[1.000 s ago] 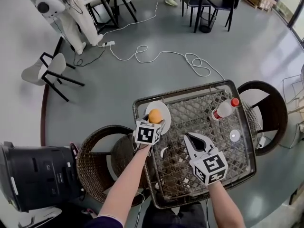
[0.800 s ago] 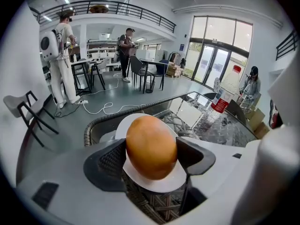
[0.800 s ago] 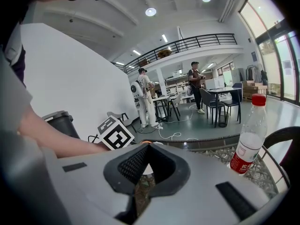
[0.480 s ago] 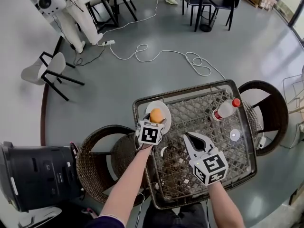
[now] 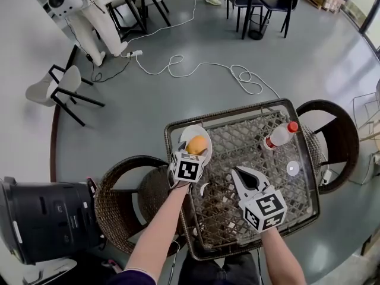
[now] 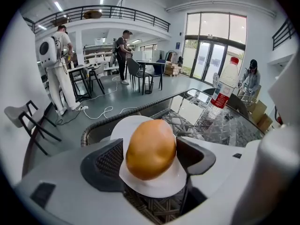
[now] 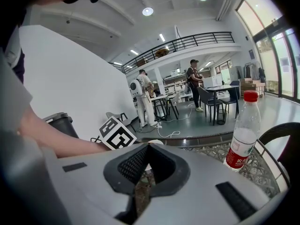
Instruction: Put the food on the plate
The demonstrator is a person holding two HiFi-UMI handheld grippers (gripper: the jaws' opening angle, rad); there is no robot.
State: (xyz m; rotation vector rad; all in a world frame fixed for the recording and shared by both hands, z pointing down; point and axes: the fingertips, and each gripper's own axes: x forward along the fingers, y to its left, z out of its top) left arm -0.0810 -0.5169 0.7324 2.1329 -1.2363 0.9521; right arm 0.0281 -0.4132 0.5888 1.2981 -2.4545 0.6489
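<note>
Nearest the person, the right tongs (image 5: 246,174) hover low over the woven wicker tabletop (image 5: 228,230). Their jaws are pressed together at the tips with nothing between them. To their left and a little farther out, the left tongs (image 5: 196,149) are spread fairly wide around a golden-brown bread roll (image 6: 150,148). One pad touches each flank of the roll. The roll sits between the jaws directly over a white plate (image 6: 125,126), and the plate's rim shows past both jaw tips. No view makes clear whether the roll's underside touches the plate. The plate lies at the tabletop's far left corner, under the left tongs.

A small white curved scrap (image 5: 203,189) lies on the tabletop between the two tongs. To the right of the right tongs rests a small white disc (image 5: 293,168). Beyond that disc, ahead and to the right of the right tongs, stands a clear plastic water bottle (image 7: 242,134) with a red cap and red label, upright and well apart from both tongs.

A wicker chair (image 5: 122,198) sits left of the left tongs, and another (image 5: 339,136) is right of the bottle. Farther left stands a black bin (image 5: 44,221). Ahead of both tongs, white cables (image 5: 199,70) trail across the grey floor toward a toppled white chair (image 5: 59,88) and distant desks where people stand.
</note>
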